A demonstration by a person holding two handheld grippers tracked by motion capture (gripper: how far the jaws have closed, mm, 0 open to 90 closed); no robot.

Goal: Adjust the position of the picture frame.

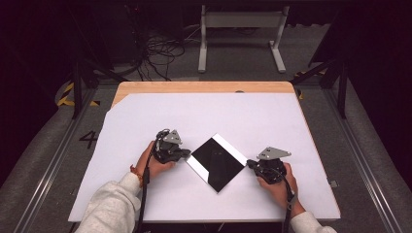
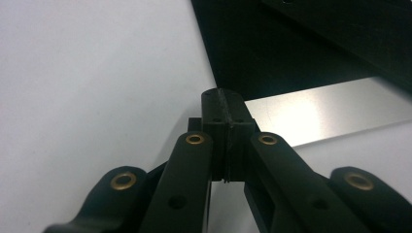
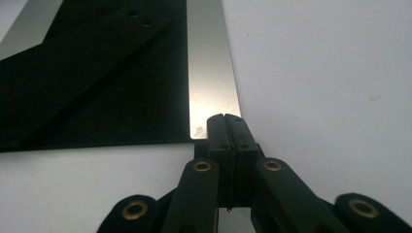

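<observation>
One flat square plate (image 1: 216,162), glossy black, silver-edged.

High view looks down; both gripper views, close and low, share the black panel (image 1: 217,162).

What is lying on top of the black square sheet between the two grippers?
A black flat strip with two small holes near one end lies across the black square sheet, whose silver bands run along two edges. Whatever lies beneath the sheet on the white table cover is hidden.
</observation>
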